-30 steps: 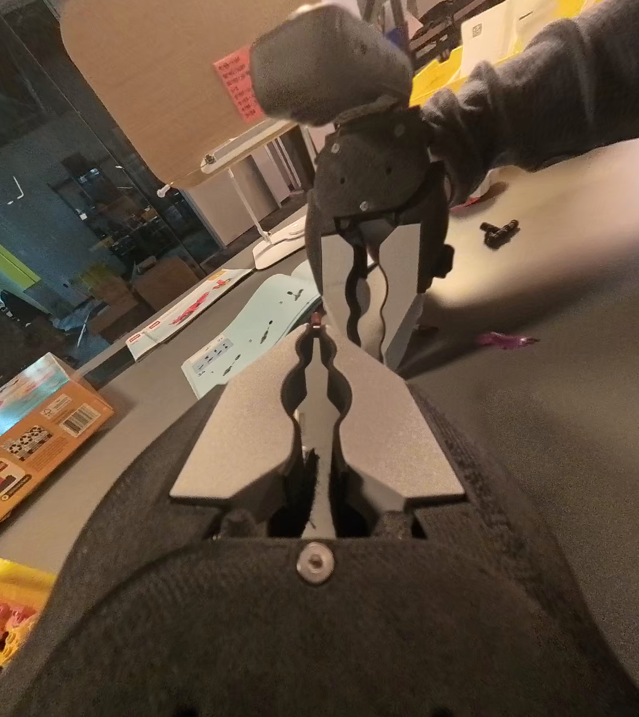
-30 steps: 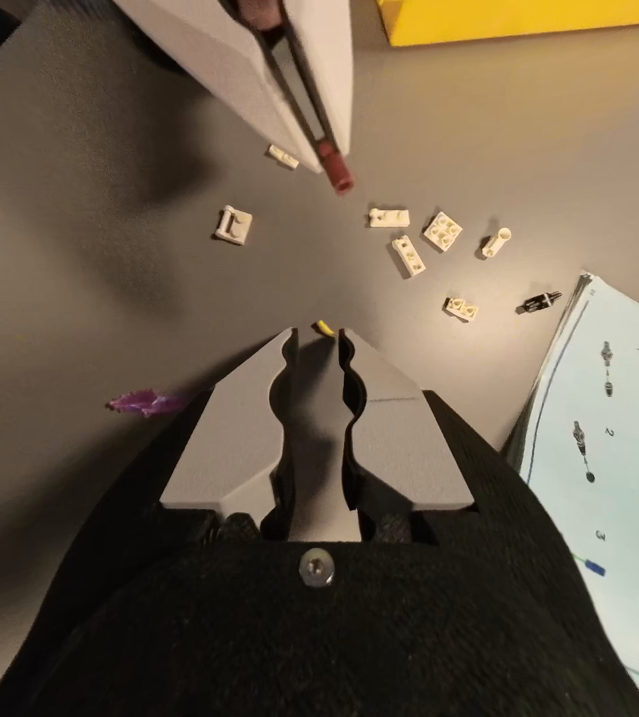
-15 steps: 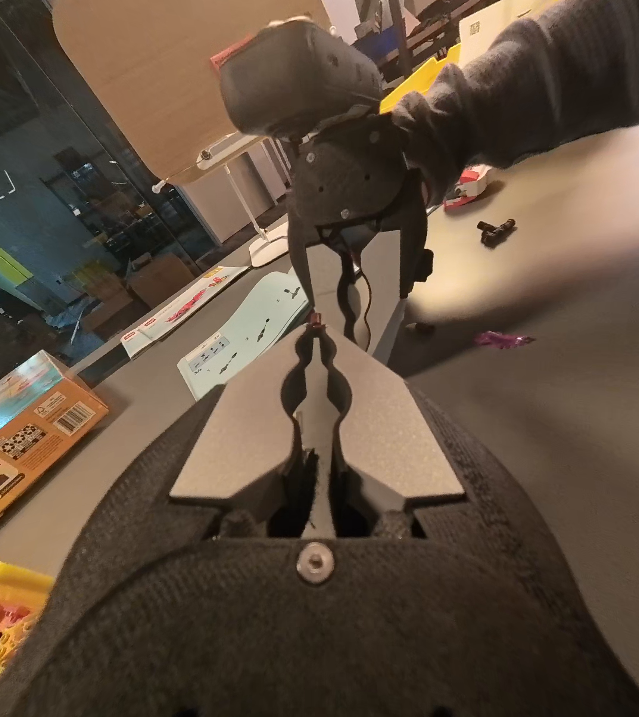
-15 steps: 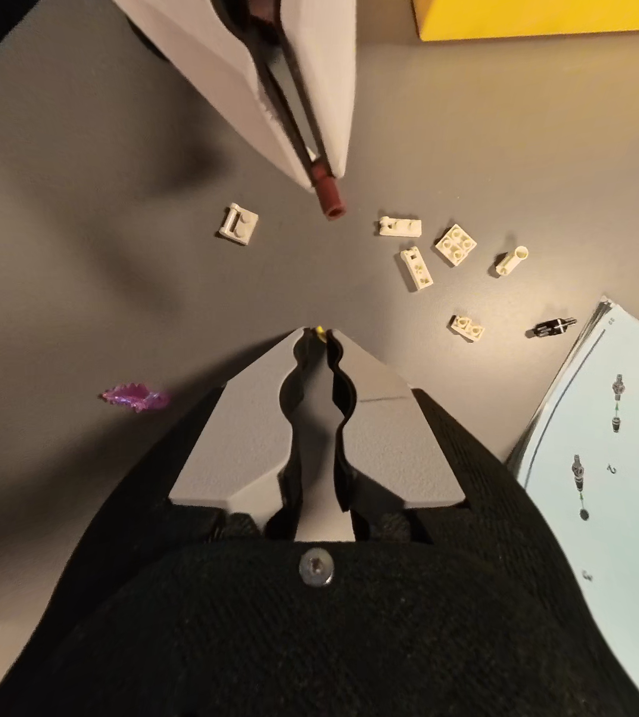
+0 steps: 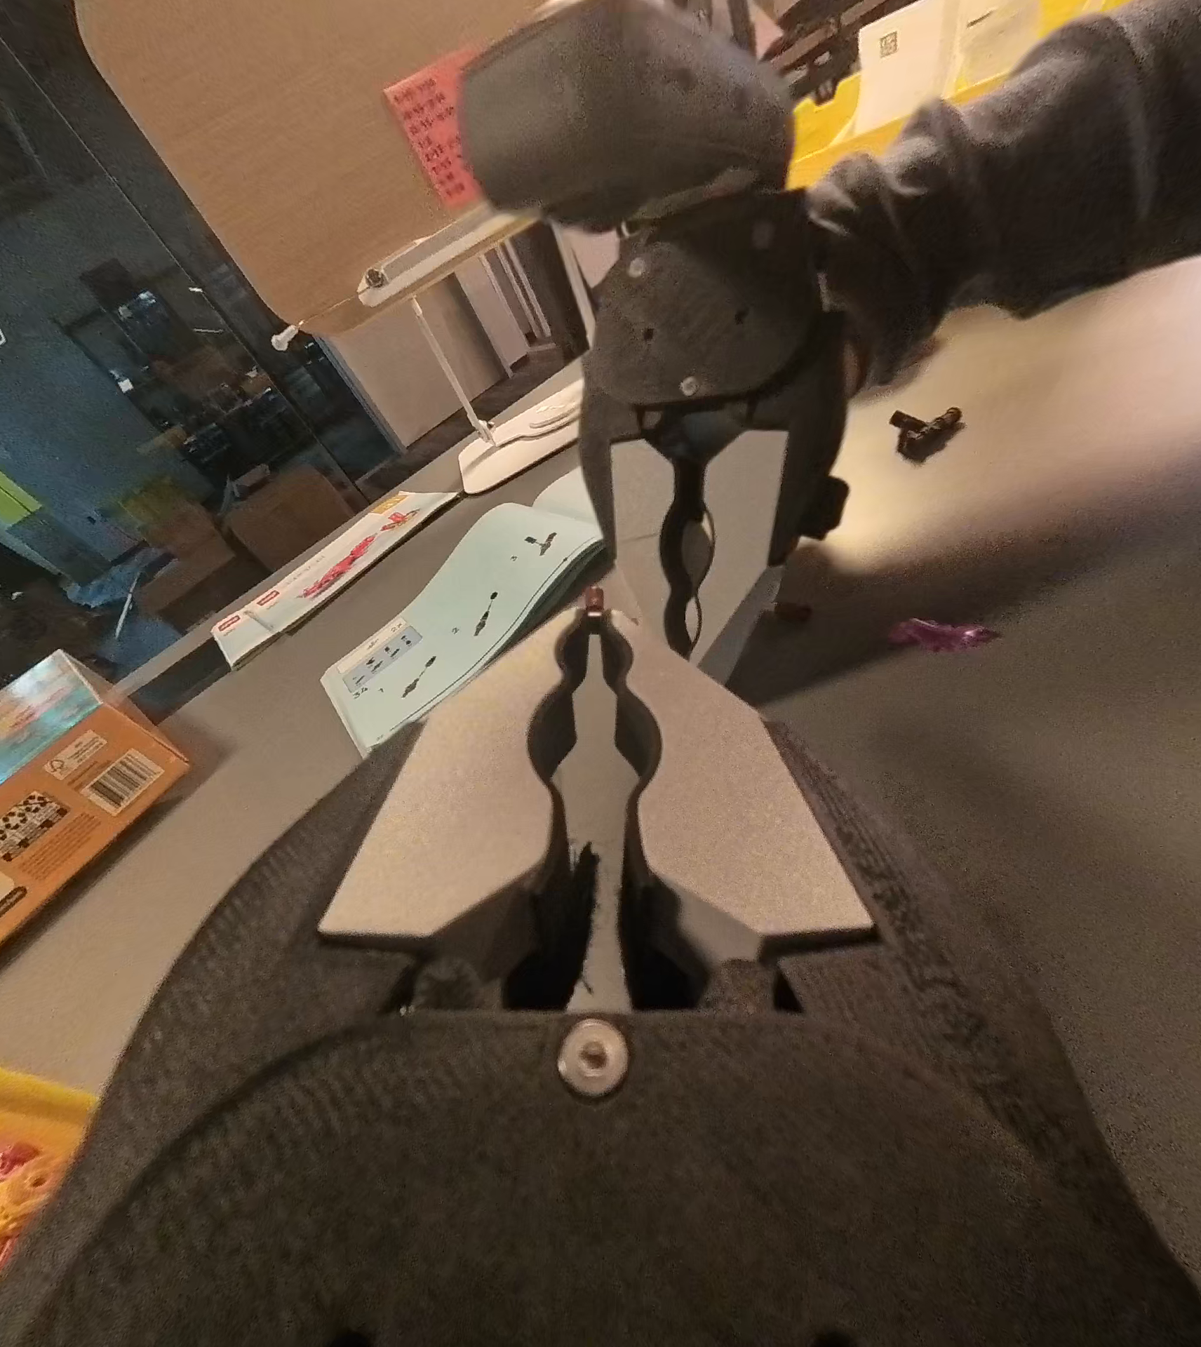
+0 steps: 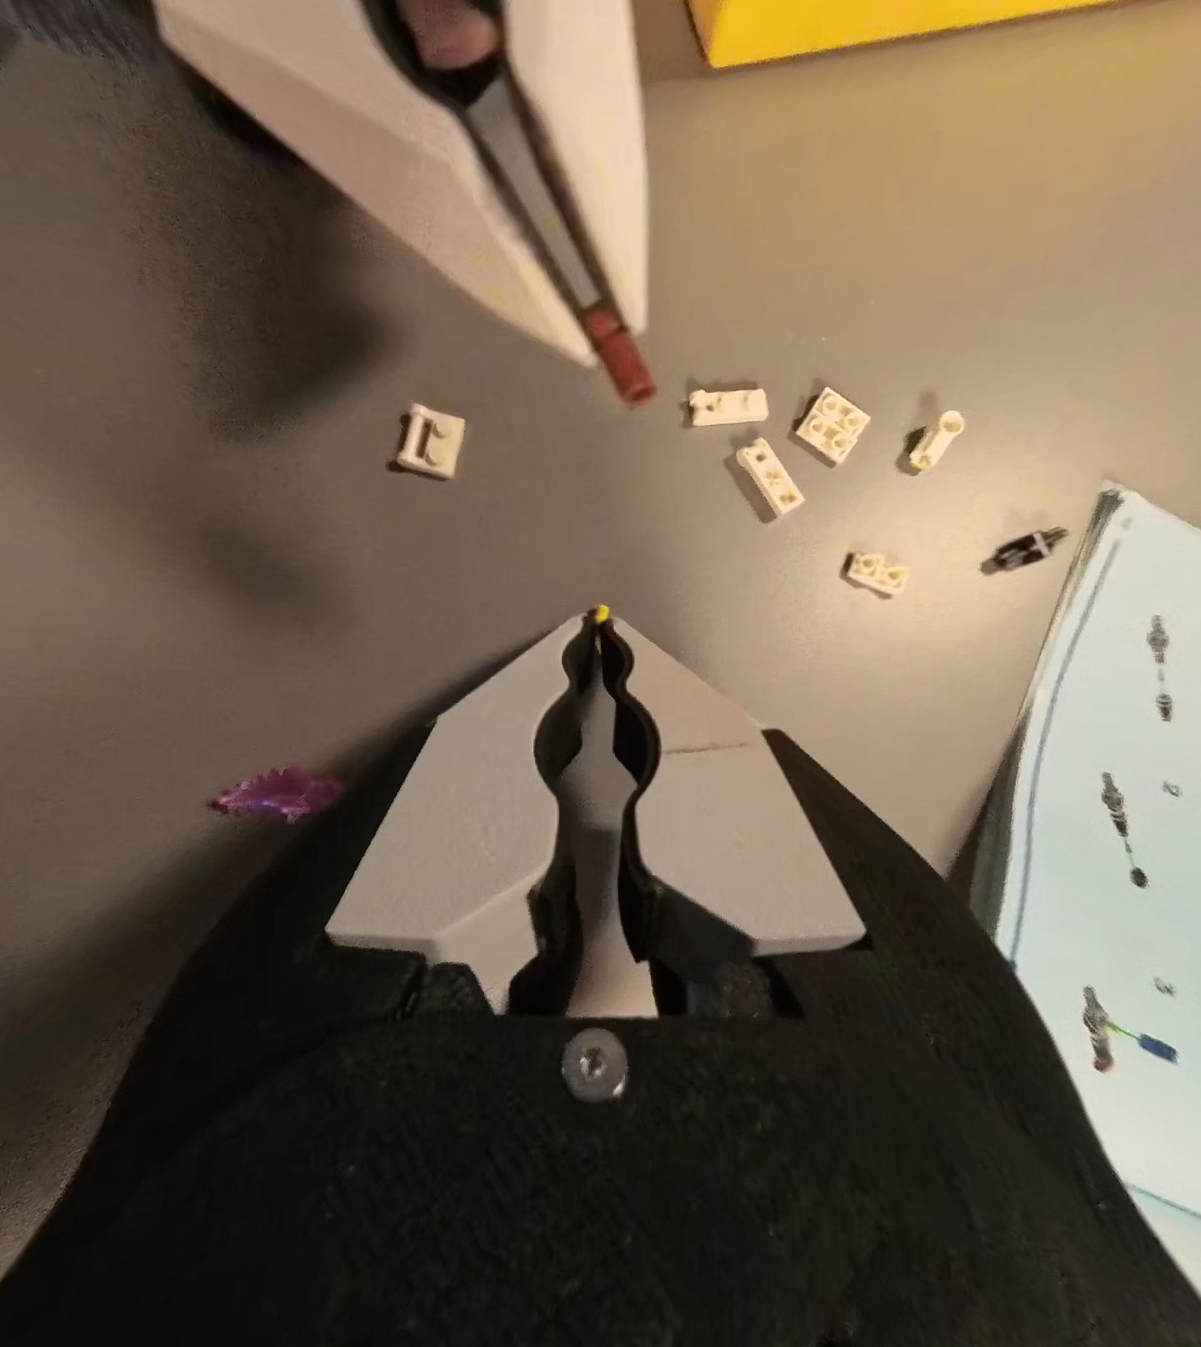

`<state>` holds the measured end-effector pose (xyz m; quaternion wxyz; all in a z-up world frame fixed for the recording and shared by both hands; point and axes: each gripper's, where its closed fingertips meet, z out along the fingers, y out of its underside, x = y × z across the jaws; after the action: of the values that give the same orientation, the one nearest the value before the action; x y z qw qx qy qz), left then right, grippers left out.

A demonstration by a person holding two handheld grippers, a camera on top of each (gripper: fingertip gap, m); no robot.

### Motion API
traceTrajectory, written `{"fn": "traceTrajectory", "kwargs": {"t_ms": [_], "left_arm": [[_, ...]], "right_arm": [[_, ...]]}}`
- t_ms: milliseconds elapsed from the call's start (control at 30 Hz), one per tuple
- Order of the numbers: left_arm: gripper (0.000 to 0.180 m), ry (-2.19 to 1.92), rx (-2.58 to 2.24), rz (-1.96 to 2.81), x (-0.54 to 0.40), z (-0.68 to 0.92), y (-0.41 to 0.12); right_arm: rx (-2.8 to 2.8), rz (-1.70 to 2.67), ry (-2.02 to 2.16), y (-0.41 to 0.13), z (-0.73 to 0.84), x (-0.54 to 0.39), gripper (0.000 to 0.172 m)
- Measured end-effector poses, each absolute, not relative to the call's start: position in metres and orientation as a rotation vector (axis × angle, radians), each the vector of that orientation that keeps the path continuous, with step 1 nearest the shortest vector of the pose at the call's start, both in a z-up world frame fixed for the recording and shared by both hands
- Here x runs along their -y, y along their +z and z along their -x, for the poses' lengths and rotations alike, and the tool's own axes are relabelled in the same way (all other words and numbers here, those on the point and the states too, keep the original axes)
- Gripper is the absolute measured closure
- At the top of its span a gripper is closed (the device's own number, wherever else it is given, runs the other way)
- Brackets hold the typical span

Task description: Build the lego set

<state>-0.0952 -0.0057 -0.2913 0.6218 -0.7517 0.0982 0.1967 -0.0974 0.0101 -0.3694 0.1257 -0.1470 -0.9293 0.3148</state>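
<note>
— Where's open room?
— Bare bench (image 6: 146,510) left of the white bricks (image 6: 831,426), around the purple scrap (image 6: 277,794).
— What blocks?
— The booklet (image 6: 1166,729) on the right, the yellow bin (image 6: 947,29) beyond.

On the grey table (image 6: 874,219): six cream bricks (image 6: 831,425), one black pin (image 6: 1022,550), one purple scrap (image 6: 280,794), one open booklet (image 6: 1166,729). In the tips: one dark red peg (image 6: 623,361), one yellow bit (image 6: 602,614). Also two grippers, one orange box (image 5: 36,794), one closed booklet (image 5: 335,576).
</note>
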Motion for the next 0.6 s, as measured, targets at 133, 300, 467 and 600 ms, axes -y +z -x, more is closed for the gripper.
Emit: {"fn": "traceTrajectory", "kwargs": {"t_ms": [133,300,467,600], "left_arm": [[0.178,0.426,-0.213,1.733,0.006,0.095,-0.292],[0.178,0.404,-0.246,1.736,0.004,0.089,-0.294],[0.178,0.301,-0.479,1.685,-0.001,0.047,-0.296],[0.178,0.172,-0.496,1.747,-0.003,0.037,-0.307]], "right_arm": [[2.498,0.376,0.835,-0.365,0.094,-0.012,0.172],[2.413,0.472,0.896,-0.352,0.069,-0.019,0.172],[2.167,0.411,0.892,-0.303,0.053,-0.032,0.172],[1.979,0.167,0.669,-0.299,0.043,-0.025,0.172]]}}
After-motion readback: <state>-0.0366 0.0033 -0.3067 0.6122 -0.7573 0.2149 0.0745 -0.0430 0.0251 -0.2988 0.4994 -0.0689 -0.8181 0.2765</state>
